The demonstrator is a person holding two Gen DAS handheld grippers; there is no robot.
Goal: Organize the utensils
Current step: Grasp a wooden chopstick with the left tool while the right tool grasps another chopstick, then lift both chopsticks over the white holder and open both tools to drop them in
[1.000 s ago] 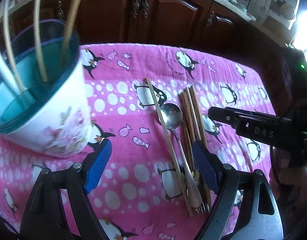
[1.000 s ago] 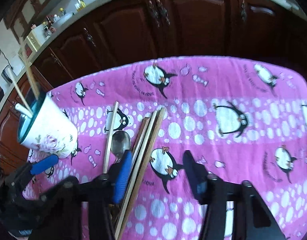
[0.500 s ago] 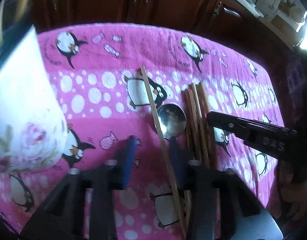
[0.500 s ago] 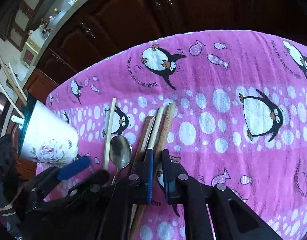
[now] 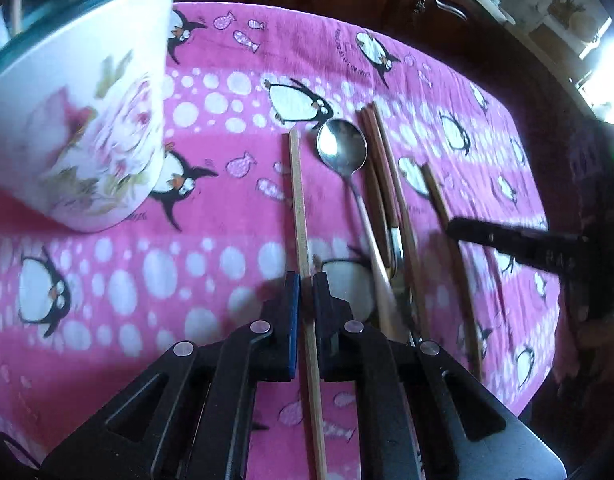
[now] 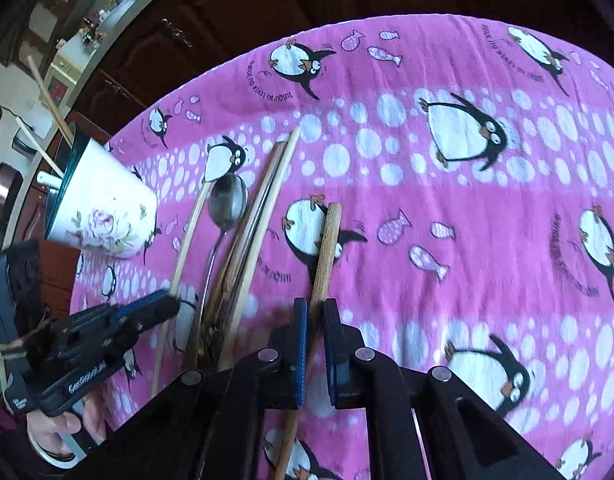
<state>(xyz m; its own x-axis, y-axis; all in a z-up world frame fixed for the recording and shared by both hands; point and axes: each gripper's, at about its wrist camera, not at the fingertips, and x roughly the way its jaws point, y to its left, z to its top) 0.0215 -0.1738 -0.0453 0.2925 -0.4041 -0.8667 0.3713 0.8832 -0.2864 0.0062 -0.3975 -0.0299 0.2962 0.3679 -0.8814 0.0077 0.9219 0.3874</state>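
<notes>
Both claws have bitten down now. The left gripper (image 5: 303, 280), whose jaws stood wide a second ago, has just been closing and is clamped on the pale bamboo chopstick (image 5: 298, 196), the one lying alone at the left edge of the utensil row, and the stick runs straight between the blue pads. Over on the other side the right gripper (image 6: 312, 307) has drawn its half-open jaws together on a thicker wooden chopstick (image 6: 328, 244). That stick was in the bundle half a second back and now lies apart from it, to the right, across a penguin on the pink penguin towel (image 6: 487, 240). Between the two gripped sticks the steel spoon (image 5: 342, 145) lies bowl-up with its bowl at the far end, just beside the remaining dark chopsticks (image 5: 387, 184). The floral cup (image 5: 87, 128) stands at the far left of the towel, and it fills much more of the left wrist view than it did a second ago. In the right wrist view a few sticks (image 6: 51, 96) poke out of its rim. Dark wooden cabinets (image 6: 235, 12) run behind the table.
</notes>
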